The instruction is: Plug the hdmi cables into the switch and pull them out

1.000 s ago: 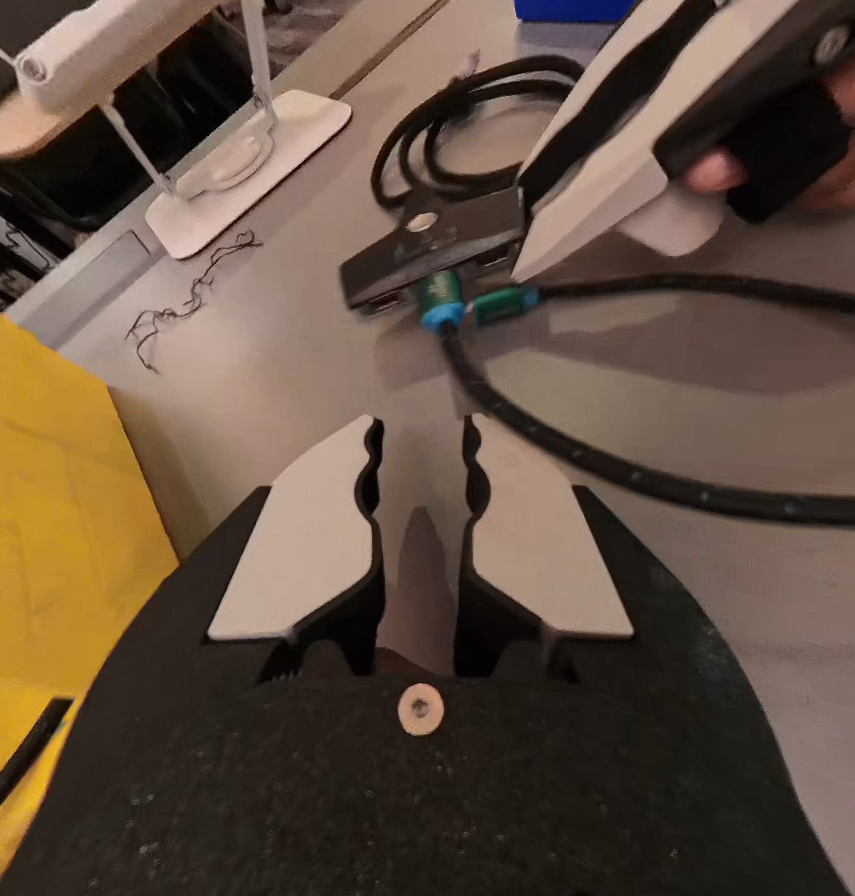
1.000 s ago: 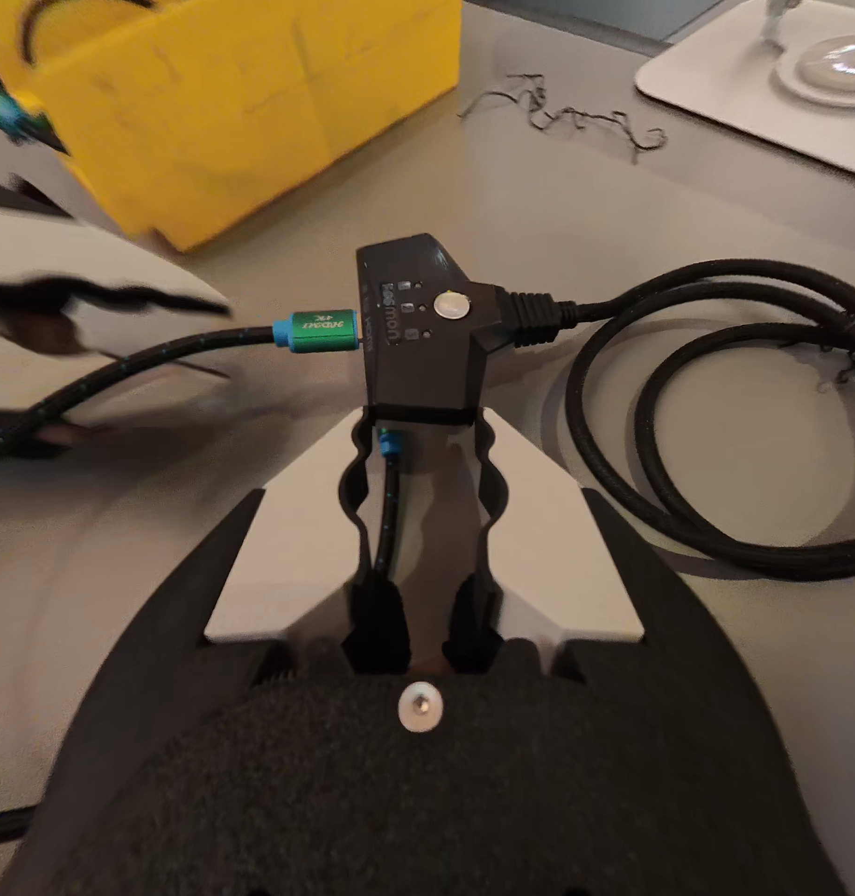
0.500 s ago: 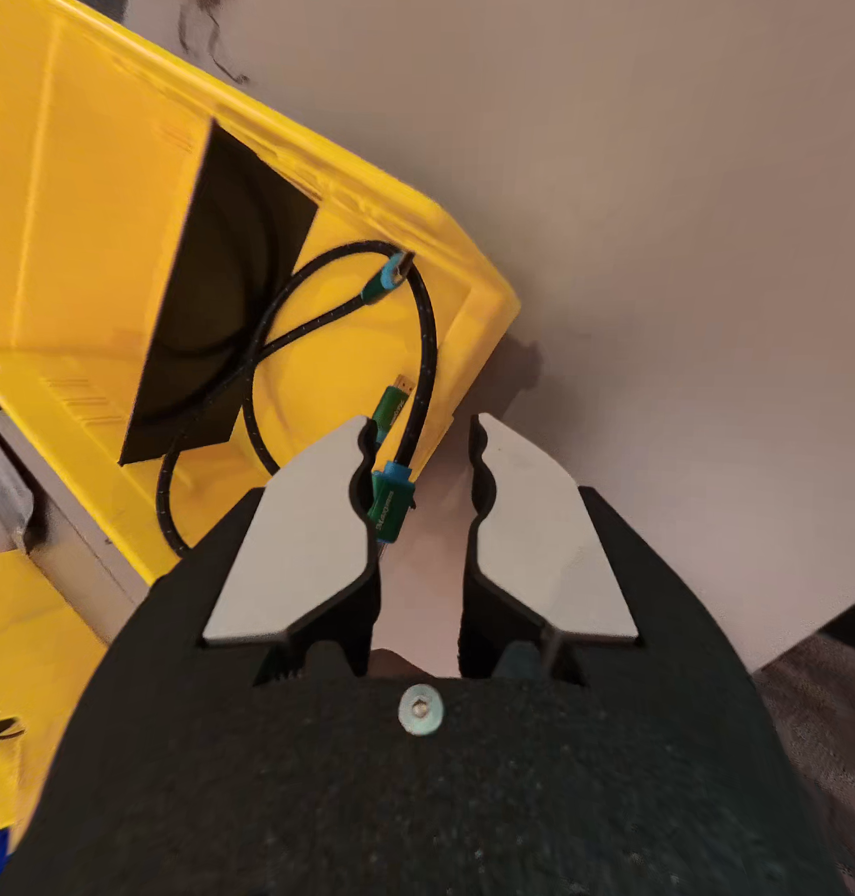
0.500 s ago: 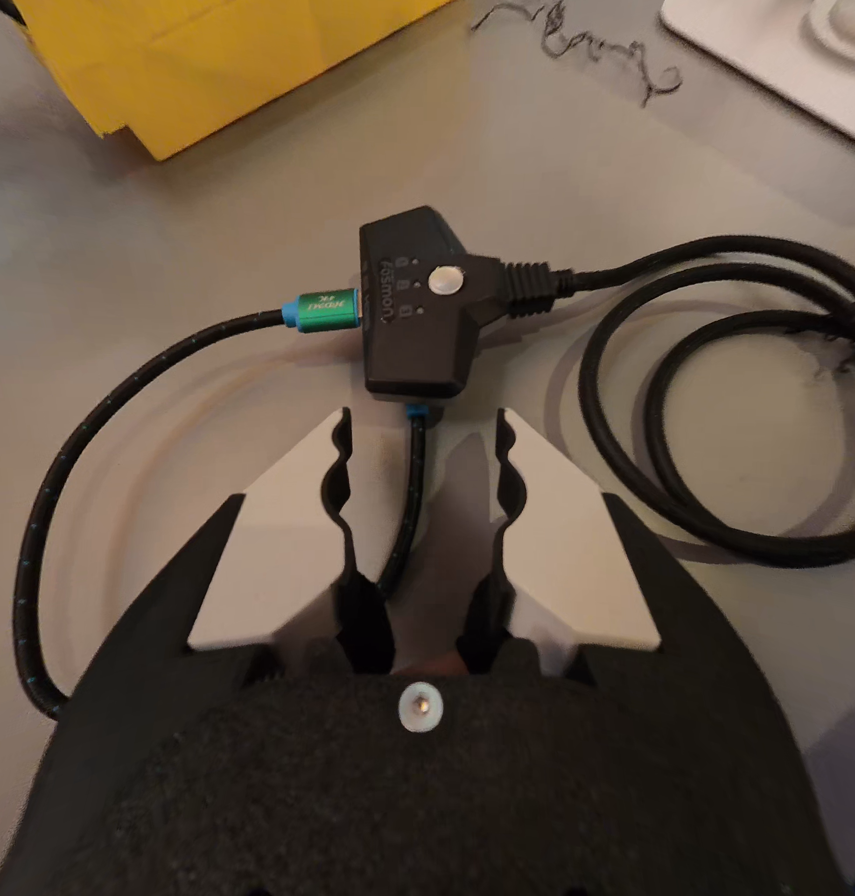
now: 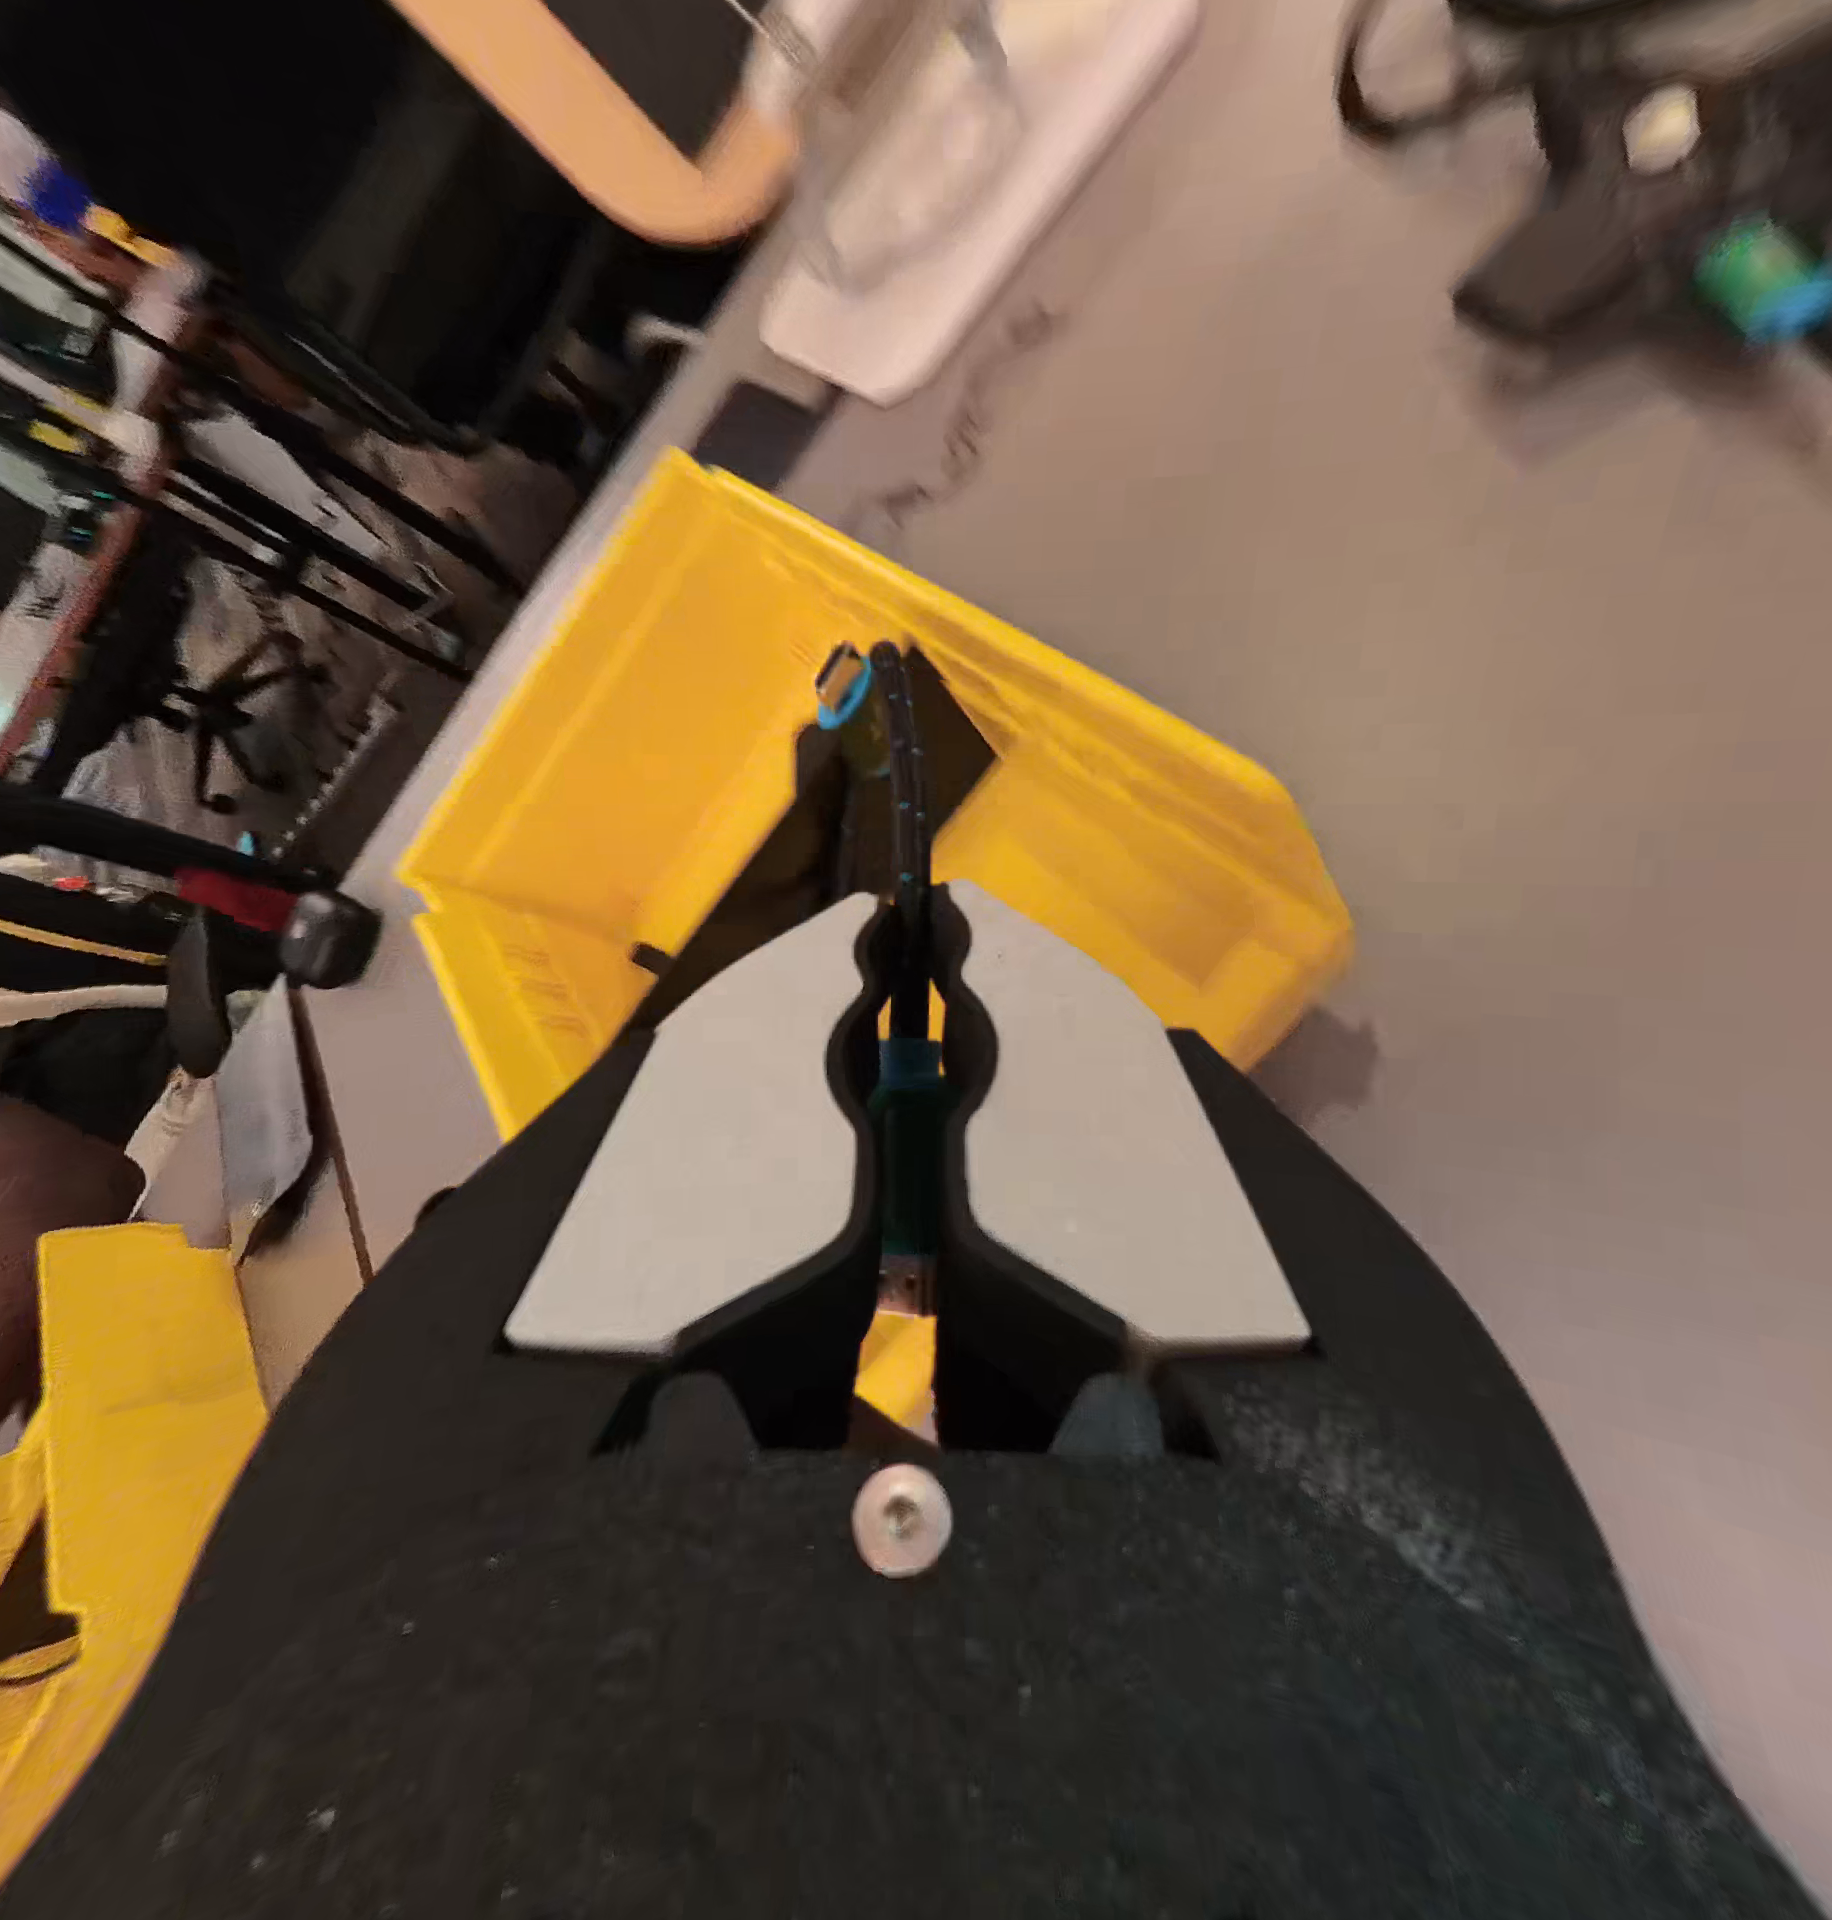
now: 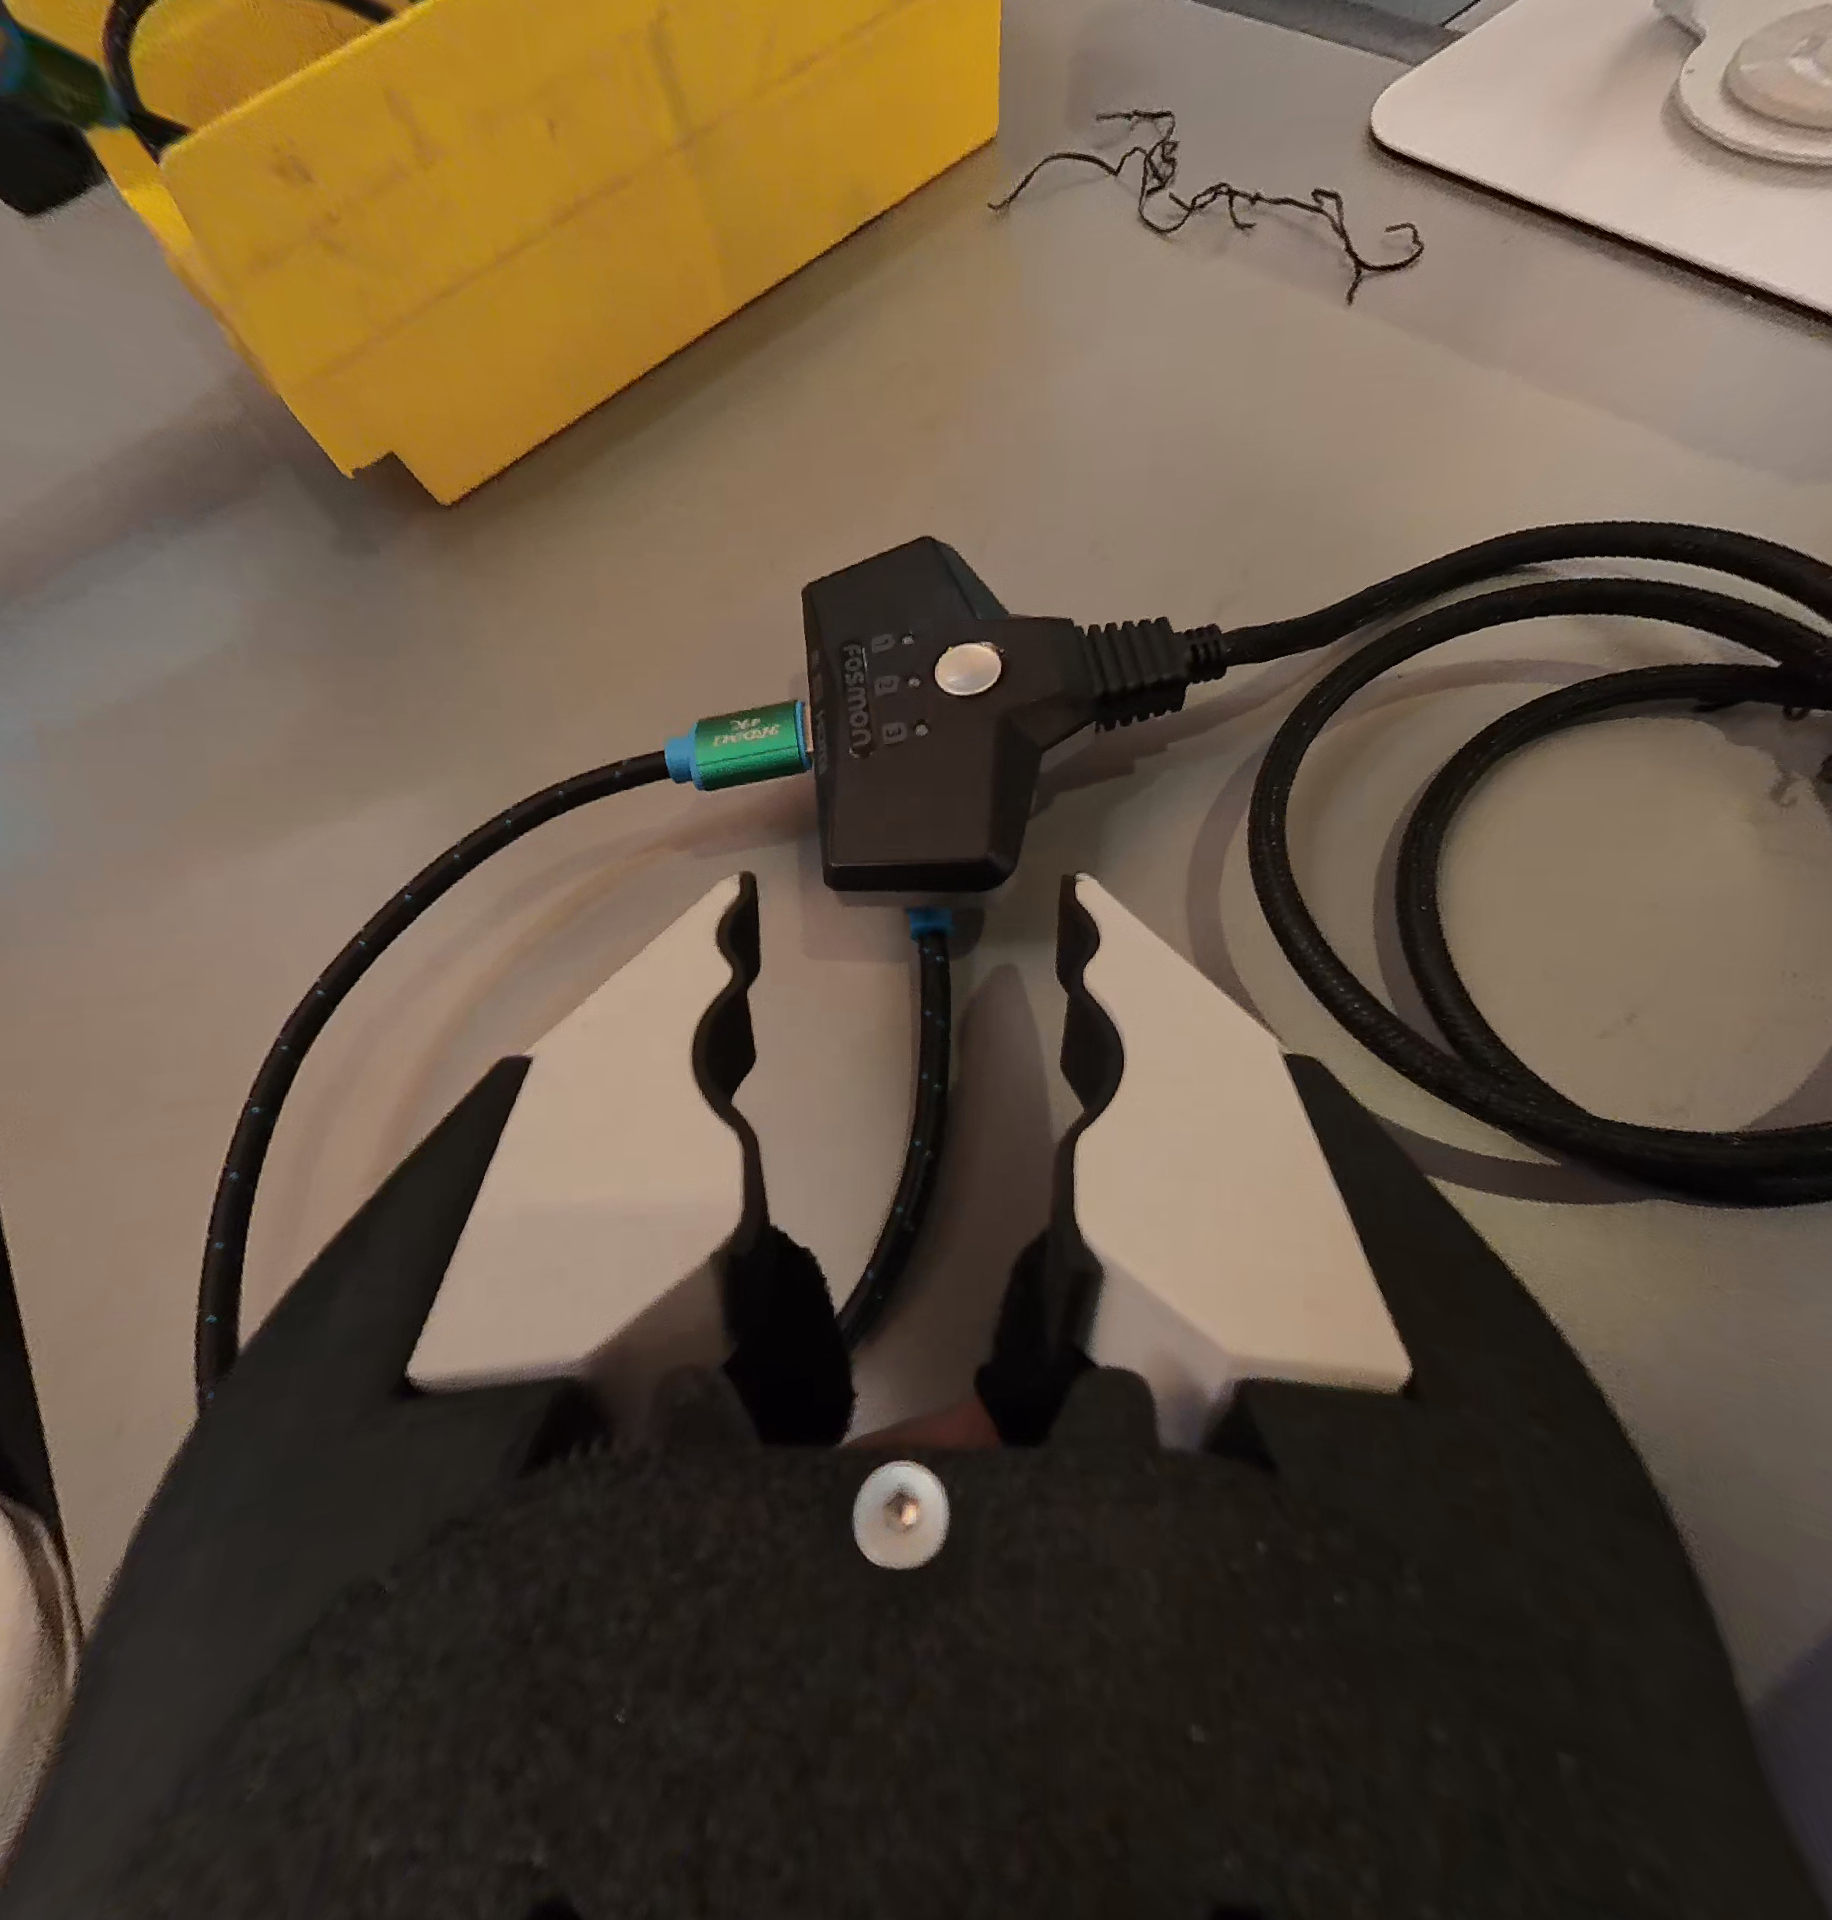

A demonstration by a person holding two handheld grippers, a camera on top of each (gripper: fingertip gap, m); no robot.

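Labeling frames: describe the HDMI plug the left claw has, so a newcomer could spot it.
Start at the yellow bin; the left claw sits in front of it, shut on a braided cable's plug. Unlike the green plug seated in the switch, this one is clamped, metal tip toward the camera.

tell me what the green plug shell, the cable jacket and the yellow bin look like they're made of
Green plug shell: likely anodised metal, given its satin, faintly ribbed sheen. Cable jacket: braided fabric sleeve, black with blue flecks, showing a woven matte texture. Yellow bin: moulded plastic, semi-matte, with scuffs and a moulded step along the wall.
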